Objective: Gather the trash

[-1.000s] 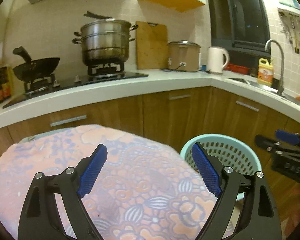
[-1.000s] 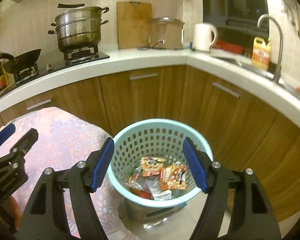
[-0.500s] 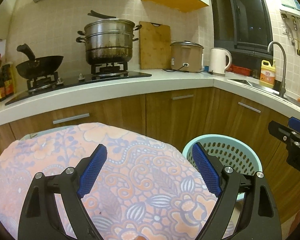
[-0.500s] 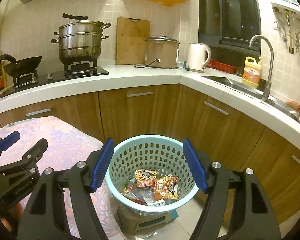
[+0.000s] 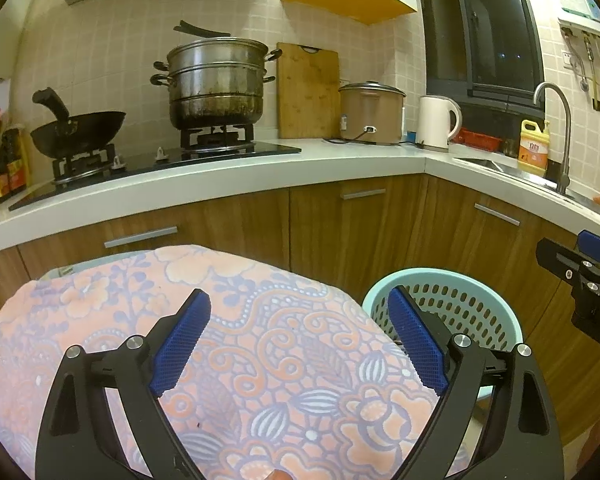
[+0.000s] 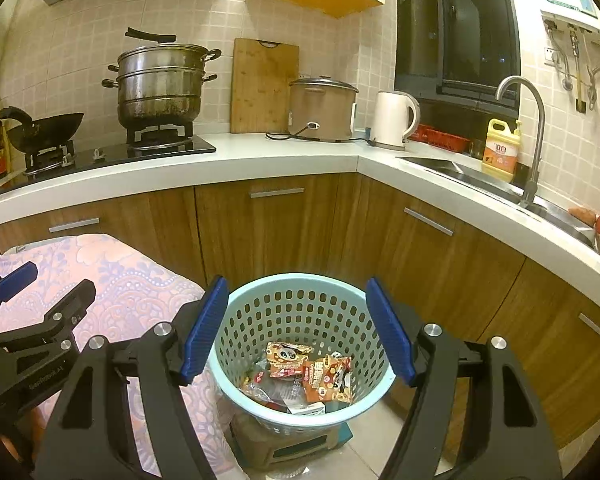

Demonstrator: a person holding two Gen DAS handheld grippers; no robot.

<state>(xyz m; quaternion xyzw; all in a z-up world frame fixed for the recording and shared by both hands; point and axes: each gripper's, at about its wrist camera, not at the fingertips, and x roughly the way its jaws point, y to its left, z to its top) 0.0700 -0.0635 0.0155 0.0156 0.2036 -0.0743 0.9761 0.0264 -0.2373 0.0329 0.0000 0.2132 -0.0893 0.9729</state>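
Trash in basket, floral cloth, kitchen counter

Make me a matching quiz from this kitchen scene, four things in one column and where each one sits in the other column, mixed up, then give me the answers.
Things:
1. crinkled snack wrappers
2. tall stainless steel steamer pot
3. yellow plastic dish soap bottle
4. white electric kettle

Places:
A. on a gas burner of the black stove
B. beside the sink, by the curved metal tap
C. at the bottom of the pale blue perforated plastic basket
D. on the white counter, just right of the brown rice cooker

Pairs: 1-C, 2-A, 3-B, 4-D
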